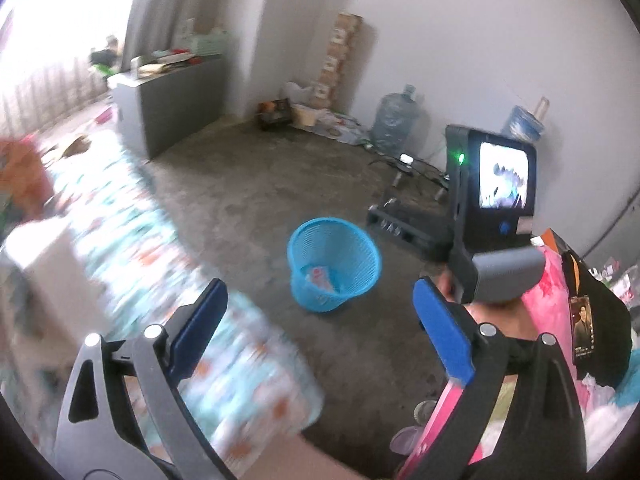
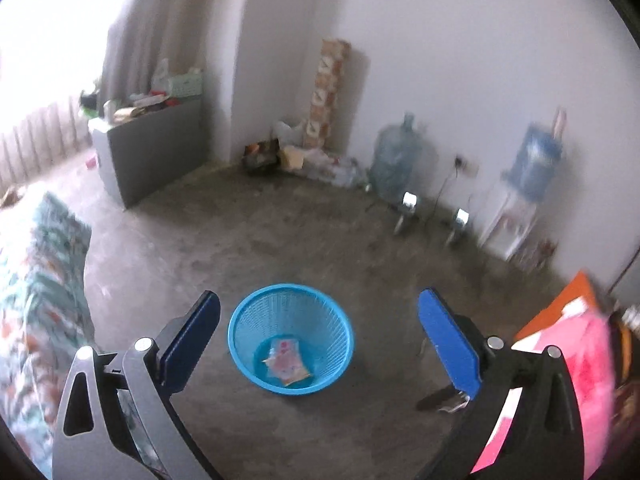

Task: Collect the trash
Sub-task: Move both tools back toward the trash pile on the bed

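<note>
A blue mesh basket stands on the bare concrete floor with pink-and-white wrappers lying in its bottom. My left gripper is open and holds nothing; the basket sits beyond and between its blue fingers. My right gripper is open wide and empty, looking down into the basket from above. In the left wrist view, the back of the other hand-held unit with its lit screen shows at the right, gripped by a hand.
Patterned bedding runs along the left. A grey cabinet, a water jug, a dispenser and clutter line the far wall. Pink cloth and an orange box lie at the right. A dark scrap is on the floor.
</note>
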Motion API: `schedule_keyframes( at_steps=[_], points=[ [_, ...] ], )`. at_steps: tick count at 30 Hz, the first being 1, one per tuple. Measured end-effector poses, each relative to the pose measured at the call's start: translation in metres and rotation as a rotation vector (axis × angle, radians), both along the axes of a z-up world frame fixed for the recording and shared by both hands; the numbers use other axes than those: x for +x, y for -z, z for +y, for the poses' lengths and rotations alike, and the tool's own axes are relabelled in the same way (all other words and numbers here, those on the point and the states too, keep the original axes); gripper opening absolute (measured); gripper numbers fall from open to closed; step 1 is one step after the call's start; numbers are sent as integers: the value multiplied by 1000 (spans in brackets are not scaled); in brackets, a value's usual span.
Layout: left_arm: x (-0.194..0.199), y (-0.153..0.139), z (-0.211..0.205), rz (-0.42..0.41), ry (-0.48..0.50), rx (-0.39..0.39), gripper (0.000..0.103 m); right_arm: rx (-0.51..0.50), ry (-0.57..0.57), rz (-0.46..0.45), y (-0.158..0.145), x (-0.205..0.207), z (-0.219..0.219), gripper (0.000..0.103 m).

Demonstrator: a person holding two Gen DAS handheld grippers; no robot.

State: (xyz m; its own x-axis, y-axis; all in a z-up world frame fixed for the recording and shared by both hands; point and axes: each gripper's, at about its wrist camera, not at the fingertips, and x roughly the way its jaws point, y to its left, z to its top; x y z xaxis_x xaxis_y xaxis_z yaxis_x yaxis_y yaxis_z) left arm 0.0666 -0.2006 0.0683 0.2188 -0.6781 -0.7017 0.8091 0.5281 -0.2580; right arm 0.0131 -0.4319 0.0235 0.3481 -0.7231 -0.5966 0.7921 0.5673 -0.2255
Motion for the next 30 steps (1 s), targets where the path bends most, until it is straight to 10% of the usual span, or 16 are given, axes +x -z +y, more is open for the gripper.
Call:
schedule_keyframes(
  at_steps=[17, 23, 30],
  points=[
    [38, 19, 230, 19, -323, -188, 94, 126, -571, -375, -73, -5, 122, 96],
    [58, 23, 272, -7, -405, -311, 94, 272, -725, -361, -74, 32, 158, 96],
    [77, 29, 289, -236, -539, -159, 94, 342, -846, -247, -48, 70, 210, 80]
  ],
)
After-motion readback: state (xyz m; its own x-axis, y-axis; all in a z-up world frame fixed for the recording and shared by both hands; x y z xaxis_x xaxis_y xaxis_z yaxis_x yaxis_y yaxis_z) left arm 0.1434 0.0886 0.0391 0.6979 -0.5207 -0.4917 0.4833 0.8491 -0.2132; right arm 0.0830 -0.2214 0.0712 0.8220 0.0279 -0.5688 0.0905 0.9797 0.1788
